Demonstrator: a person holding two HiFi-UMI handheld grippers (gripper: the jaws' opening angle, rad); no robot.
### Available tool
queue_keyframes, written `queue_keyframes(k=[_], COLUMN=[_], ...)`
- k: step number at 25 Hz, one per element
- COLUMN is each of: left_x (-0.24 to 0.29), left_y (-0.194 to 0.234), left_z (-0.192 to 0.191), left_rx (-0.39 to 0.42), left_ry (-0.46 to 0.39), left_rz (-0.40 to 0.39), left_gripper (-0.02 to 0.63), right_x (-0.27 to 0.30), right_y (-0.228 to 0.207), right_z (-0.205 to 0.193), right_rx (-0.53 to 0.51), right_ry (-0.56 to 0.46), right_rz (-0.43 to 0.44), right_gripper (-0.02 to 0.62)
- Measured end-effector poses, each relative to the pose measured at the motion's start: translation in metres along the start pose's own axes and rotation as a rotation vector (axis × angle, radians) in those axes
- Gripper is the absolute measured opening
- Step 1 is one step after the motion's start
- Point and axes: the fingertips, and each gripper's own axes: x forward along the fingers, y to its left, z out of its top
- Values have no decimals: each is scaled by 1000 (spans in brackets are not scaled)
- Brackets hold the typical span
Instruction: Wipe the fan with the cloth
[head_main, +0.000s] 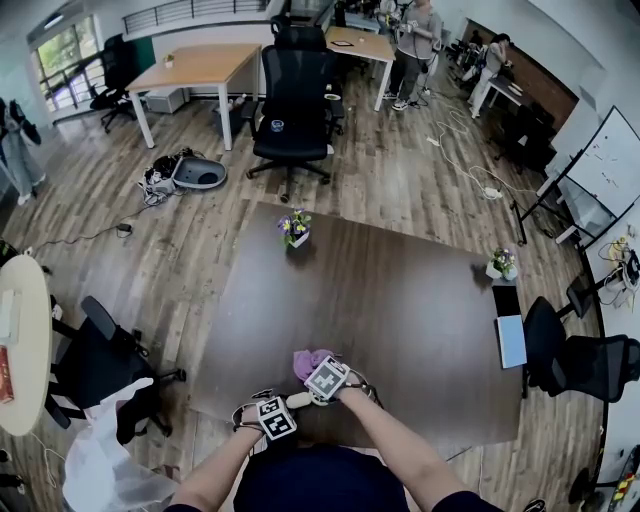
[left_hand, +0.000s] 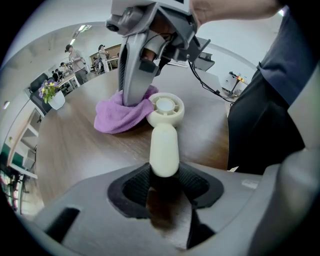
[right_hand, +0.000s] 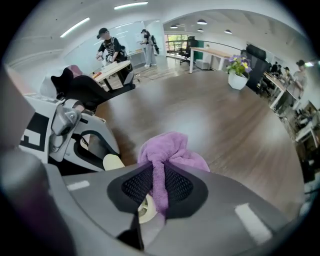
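A small cream hand-held fan (left_hand: 164, 131) lies over the dark table (head_main: 400, 310) near its front edge. My left gripper (left_hand: 165, 181) is shut on the fan's handle, and the round fan head (left_hand: 165, 107) points away from it. A purple cloth (left_hand: 119, 116) lies bunched against the fan head. My right gripper (right_hand: 157, 189) is shut on a fold of that cloth (right_hand: 169, 151) and presses it down beside the fan head (right_hand: 145, 207). In the head view both grippers, the left gripper (head_main: 283, 409) and the right gripper (head_main: 323, 373), sit close together, with the cloth (head_main: 308, 359) just beyond them.
Two small flower pots stand on the table, one at the far left (head_main: 295, 230) and one at the right (head_main: 502, 264). A laptop (head_main: 510, 338) lies at the right edge. Office chairs stand to the left (head_main: 100, 360) and right (head_main: 590, 365).
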Motion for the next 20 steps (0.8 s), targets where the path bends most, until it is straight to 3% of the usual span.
queue_keyframes(k=[9,17,20], left_x=[0,-1,-1], left_y=[-1,4,5], left_z=[0,3,4], left_rx=[-7,-36,-38], left_ry=[-5,-24,-24], left_rz=[-10,10,15], left_gripper=[179,147,140], right_x=[9,19,20], right_y=[22,55,59], right_z=[5,-6,5], right_rx=[-118,-115,-136], right_ry=[26,81,23], right_rz=[23,130,127], right_gripper=[75,75,75])
